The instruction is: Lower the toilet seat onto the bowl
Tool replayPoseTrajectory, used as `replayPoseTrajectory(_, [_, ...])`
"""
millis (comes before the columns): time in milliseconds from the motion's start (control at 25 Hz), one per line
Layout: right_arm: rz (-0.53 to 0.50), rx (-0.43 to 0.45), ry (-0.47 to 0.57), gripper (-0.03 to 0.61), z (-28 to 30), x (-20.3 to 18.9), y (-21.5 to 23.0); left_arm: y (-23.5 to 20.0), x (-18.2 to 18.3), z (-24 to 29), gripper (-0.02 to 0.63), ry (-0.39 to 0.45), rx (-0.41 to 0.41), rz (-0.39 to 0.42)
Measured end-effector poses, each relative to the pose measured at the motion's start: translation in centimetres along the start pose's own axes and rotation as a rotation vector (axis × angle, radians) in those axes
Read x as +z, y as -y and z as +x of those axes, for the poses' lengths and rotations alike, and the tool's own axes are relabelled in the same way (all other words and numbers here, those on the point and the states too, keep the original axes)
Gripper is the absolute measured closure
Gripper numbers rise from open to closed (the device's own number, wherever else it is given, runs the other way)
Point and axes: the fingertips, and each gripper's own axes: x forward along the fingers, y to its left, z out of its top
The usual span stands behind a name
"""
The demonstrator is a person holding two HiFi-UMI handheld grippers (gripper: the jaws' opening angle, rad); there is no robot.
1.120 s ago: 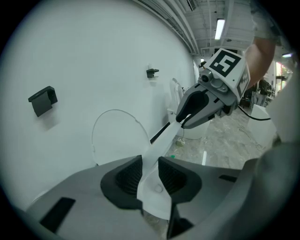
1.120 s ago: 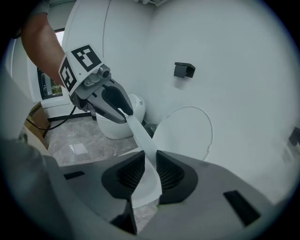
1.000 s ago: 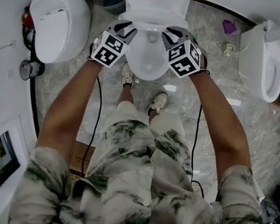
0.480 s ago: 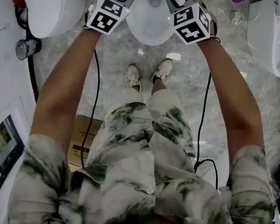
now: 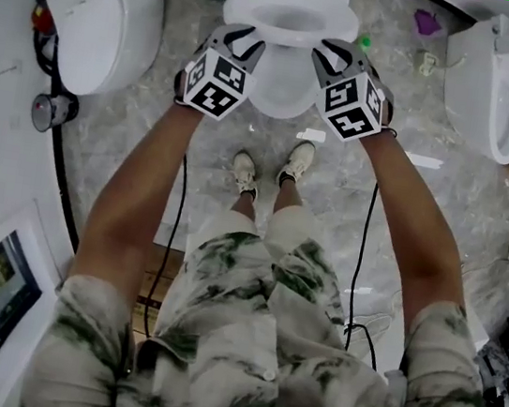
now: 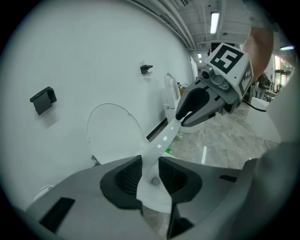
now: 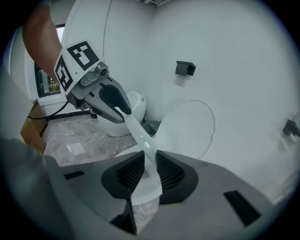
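- Gripping the seat (image 6: pixel 161 143) by its left rim, the left gripper (image 5: pixel 239 42) has just let its jaws ease slightly wider, with the pads on the rim.
- Right gripper (image 5: pixel 335 60): jaws closed on the seat's right rim.
- Seat: tilted, held between both grippers above the bowl (image 5: pixel 280 93), not yet down.
- Lid (image 7: pixel 192 126): upright behind the seat.
- Two other toilets, left (image 5: pixel 102 19) and right (image 5: pixel 499 92), flank the person.
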Motion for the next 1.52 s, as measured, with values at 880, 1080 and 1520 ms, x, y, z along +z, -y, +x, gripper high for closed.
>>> replayPoseTrajectory(880, [0.030, 0.007, -0.040, 0.479, 1.0, -3.4, -4.5, 3.4, -4.6, 0.1, 0.483, -0.029, -0.040, -0.031])
replayPoseTrajectory(1080, [0.034, 0.012, -0.043, 0.479, 1.2, -4.2, -5.5, 4.3, -5.5, 0.2, 0.483, -0.040, -0.055, -0.040])
replayPoseTrajectory(1520, [0.065, 0.046, -0.056, 0.480, 1.4, -6.5, -7.5, 6.6, -7.5, 0.7, 0.480, -0.073, -0.083, -0.069])
